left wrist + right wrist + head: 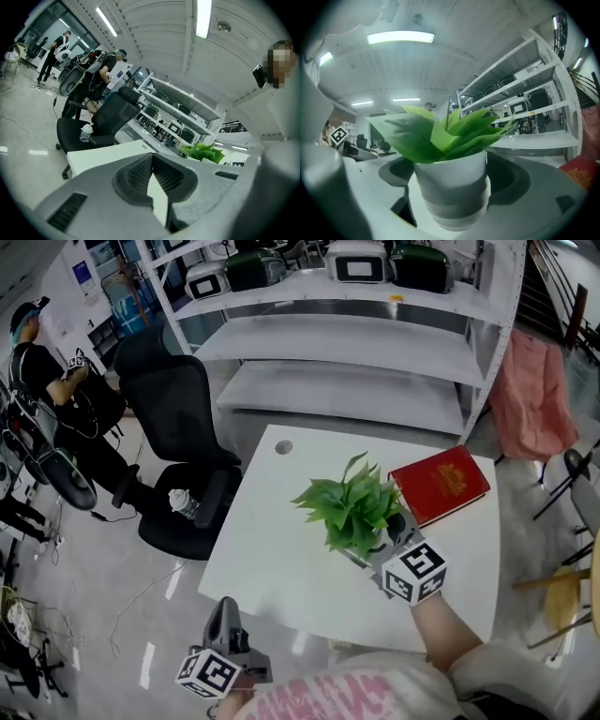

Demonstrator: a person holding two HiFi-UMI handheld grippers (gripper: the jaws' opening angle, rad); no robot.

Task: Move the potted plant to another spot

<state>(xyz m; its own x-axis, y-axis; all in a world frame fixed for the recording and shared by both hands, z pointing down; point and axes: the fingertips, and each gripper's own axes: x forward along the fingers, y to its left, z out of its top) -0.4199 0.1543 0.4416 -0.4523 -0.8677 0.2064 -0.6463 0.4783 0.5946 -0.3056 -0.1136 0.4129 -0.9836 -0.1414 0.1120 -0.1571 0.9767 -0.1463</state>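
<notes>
The potted plant [352,507], green leaves in a white pot [450,187], is over the right half of the white table [272,559]. My right gripper [389,538] comes in from the near right, and its jaws stand wide with a pad against each side of the pot. In the right gripper view the pot fills the gap between the jaws and leans slightly. My left gripper [225,620] hangs off the table's near left edge with its jaws shut [152,161] and nothing between them. The plant's leaves [204,152] show beyond it at the right.
A red book [441,484] lies on the table's far right corner, just behind the plant. A black office chair [183,446] with a bottle [183,504] on its seat stands left of the table. White shelving [347,343] runs behind. A person [47,381] stands far left.
</notes>
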